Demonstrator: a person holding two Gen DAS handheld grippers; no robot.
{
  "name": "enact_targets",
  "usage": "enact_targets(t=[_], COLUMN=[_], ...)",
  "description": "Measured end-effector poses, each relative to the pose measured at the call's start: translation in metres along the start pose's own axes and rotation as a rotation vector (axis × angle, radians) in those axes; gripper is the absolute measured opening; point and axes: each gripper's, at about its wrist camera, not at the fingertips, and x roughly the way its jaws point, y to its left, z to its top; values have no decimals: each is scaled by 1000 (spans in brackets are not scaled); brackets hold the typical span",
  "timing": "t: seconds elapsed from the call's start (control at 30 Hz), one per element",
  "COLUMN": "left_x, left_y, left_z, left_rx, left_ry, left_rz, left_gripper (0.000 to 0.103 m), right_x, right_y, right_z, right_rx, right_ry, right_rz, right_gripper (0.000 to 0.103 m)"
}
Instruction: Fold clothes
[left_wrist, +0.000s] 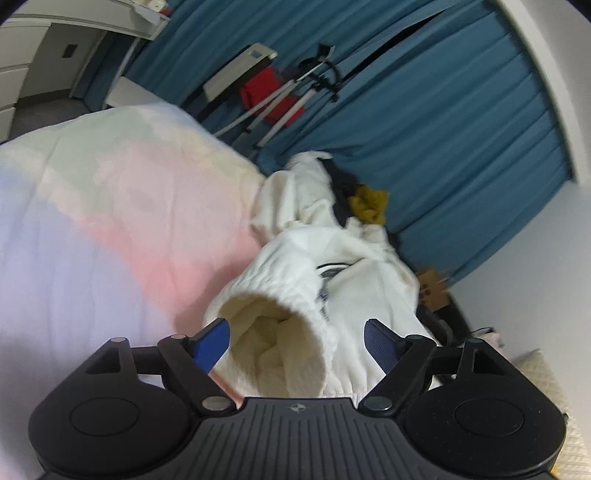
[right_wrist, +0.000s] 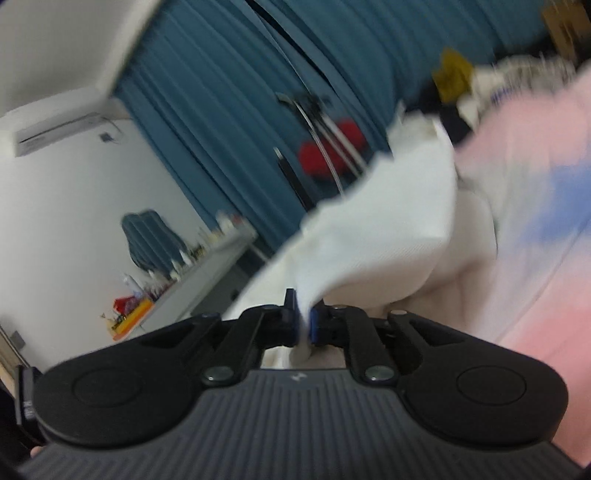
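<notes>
From your left wrist, the left gripper (left_wrist: 297, 341) stood wide open, the cream knit sleeve (left_wrist: 280, 325) lying loose between its pads on the pastel bedspread (left_wrist: 92, 221). From your right wrist (blurred), the right gripper (right_wrist: 303, 320) pinched white cloth (right_wrist: 380, 236).

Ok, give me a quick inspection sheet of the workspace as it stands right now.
Surface: bed cover, pastel pink, lilac and white.
Job's things: white knit sweater, its cuff opening facing the left camera; white cloth lifted off the bed.
Clutter: heap of clothes behind, mustard and dark pieces.
Grippers: left gripper open around the cuff, pads apart from it; right gripper shut on the white cloth.
Cables: nothing seen.
Surroundings: blue curtains, folding rack with a red item, cluttered shelf.
</notes>
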Motion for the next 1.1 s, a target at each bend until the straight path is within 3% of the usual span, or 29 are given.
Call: enact_targets(t=[0.03,0.17,0.23,0.3,0.5,0.6,0.67,0.73,0.87,0.97,1.0,1.03,1.07,1.1], left_x=[0,12,28,37,55,63,72,86,113,127,127,122,116,107], left_y=[-1,1,4,2,0,-2,-5,-8,-19,-26,-28,-28,-30,-33], left_z=[0,-1,-6,-11,-28,-33,-34,-36,-40,-38,-36,-31,-25,-17], left_rx=[-1,-36,-70,-58,-47,-35,-27,-34,36,95,107,115,123,136], left_ry=[0,49,117,156,263,284,285,294,274,233,213,176,137,83], left_rz=[-17,-75,-96,-96,-29,-52,-78,-111,-77,-53,-46,-43,-40,-38], left_gripper=[84,86,86,86,86,86,86,85,71,35,14,15,14,13], right_x=[-9,-2,3,3,-8,-11,-11,-12,4,11,13,14,17,17], right_y=[5,-23,-53,-73,-73,-77,-74,-74,-74,-80,-81,-81,-80,-78], right_z=[1,-11,-21,-22,-13,-10,-10,-10,-13,-16,-17,-18,-18,-21], right_rx=[-9,123,261,363,298,286,269,253,236,254,254,243,231,218], right_ry=[-20,133,200,204,202,226,225,215,233,220,211,196,187,181], right_rz=[1,-135,-187,-195,-222,-213,-220,-245,-258,-217,-200,-197,-205,-210], right_gripper=[9,9,9,8,14,31,64,77,77,76,75,60,33,21])
